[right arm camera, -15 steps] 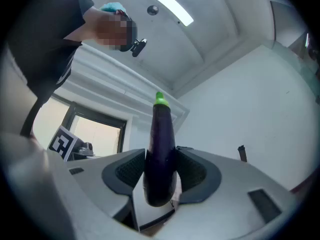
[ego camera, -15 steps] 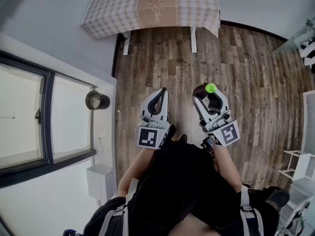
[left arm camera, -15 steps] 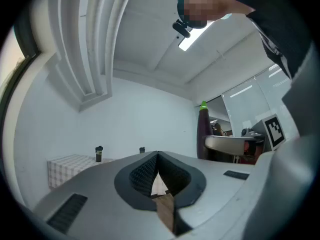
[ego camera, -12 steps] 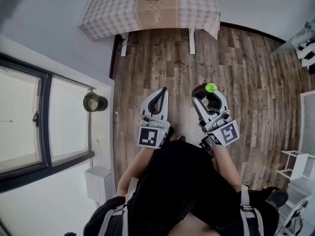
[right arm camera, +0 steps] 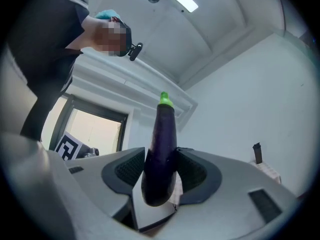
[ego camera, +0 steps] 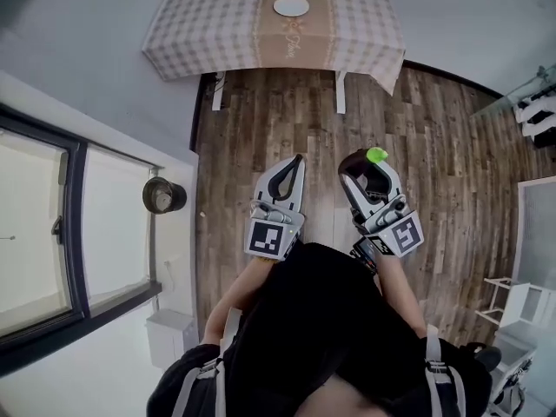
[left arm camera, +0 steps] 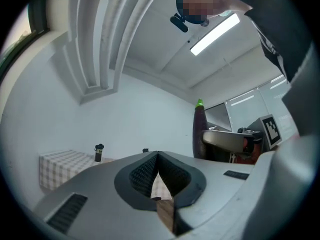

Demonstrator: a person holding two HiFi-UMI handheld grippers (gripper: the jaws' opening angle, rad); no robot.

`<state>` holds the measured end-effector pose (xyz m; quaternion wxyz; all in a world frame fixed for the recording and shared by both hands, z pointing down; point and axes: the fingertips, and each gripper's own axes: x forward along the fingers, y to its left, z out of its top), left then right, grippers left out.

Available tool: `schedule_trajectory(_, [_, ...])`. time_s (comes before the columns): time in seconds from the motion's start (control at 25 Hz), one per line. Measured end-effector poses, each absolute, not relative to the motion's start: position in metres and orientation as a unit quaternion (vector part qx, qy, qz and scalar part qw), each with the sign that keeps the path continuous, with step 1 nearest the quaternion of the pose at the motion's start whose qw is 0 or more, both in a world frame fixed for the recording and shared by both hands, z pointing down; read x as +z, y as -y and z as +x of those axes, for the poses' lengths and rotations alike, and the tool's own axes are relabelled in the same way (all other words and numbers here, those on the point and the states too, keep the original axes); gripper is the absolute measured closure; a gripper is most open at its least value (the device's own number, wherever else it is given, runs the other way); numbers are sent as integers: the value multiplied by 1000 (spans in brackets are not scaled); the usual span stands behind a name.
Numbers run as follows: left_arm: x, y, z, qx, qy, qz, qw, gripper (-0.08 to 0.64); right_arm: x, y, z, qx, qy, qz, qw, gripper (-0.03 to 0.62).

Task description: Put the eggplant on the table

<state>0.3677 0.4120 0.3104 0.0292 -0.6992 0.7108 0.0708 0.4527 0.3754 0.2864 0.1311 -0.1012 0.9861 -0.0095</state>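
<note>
Your surface, under a checked cloth, stands at the far end of the wood floor, well apart from both claws. The planks between you and its near edge lie open. A wall with a window closes your left side, and white furniture stands at your right. A plate sits on the cloth's middle strip, with bare cloth on either side of it.

Your right claw is clenched on the eggplant, which is in the air over the floor and not on the surface. Your left claw is closed with nothing in it, just beside the right one.

The head view gives only the eggplant's green cap and dark top. The right gripper view shows the eggplant upright, stem end up. The pads press its lower half and its blunt end hangs below them. The left gripper view shows the left claw's tips meeting. It also shows a small dark thing, probably a bottle, on the surface.
</note>
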Motion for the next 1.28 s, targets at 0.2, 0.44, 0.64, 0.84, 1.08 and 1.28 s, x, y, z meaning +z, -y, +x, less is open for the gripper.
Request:
schedule_trajectory(0.2, [320,-404,322,72,-700,-710,22,568,292,-355,406,-6,-985,-125,121,385])
schedule_trajectory(0.44, [328,-380,281,75,-691,-719,13,568,298,-322,374,-15,-980,-157,119,385])
schedule_trajectory(0.64, [339,-350,255,75,-688,-722,4,568,313,-284,353,-25,-979,-171,108,385])
schedule_trajectory(0.84, [351,-302,223,62,-693,-718,-4,568,328,-224,325,-46,-976,-180,110,385])
schedule_trajectory(1.08, [358,-225,172,33,-697,-716,-19,568,335,-136,268,-70,-974,-185,112,385])
schedule_trajectory(1.28, [350,-145,137,13,-692,-722,-12,568,334,-59,228,-83,-974,-178,114,385])
